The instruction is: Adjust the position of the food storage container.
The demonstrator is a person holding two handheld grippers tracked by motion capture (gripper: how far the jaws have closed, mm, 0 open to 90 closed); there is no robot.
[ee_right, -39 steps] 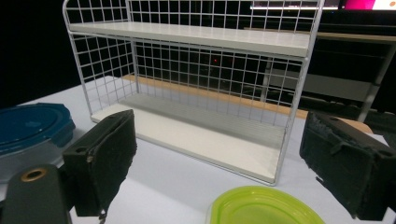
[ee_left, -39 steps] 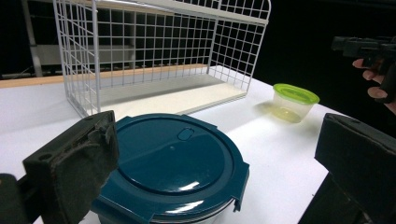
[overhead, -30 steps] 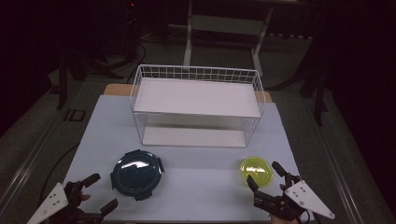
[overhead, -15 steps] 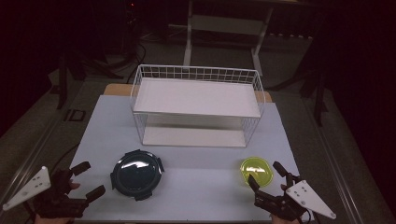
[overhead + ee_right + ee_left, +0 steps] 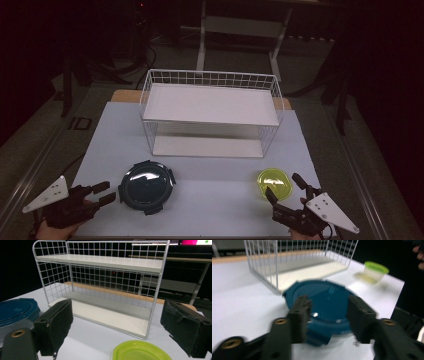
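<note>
A round dark blue lidded container (image 5: 146, 186) (image 5: 324, 302) (image 5: 15, 311) sits near the table's front left. Just to its left is my left gripper (image 5: 103, 193) (image 5: 329, 305), pointing at it. Its jaws have just been closing and stand partly open, short of the container's rim, with nothing pressed between the pads. A small container with a lime green lid (image 5: 275, 183) (image 5: 375, 270) (image 5: 138, 351) stands at the front right. My right gripper (image 5: 283, 185) (image 5: 120, 322) is open wide, one jaw on each side of the near edge of that container, not touching it.
A white wire two-level shelf rack (image 5: 210, 105) (image 5: 100, 277) (image 5: 274, 265) stands at the middle back of the white table (image 5: 215, 200). A hand (image 5: 419, 255) is at the far right in the left gripper view. The surroundings are dark.
My left gripper drew left, then came back right toward the blue container, and its jaws have narrowed. The right gripper and both containers have not moved.
</note>
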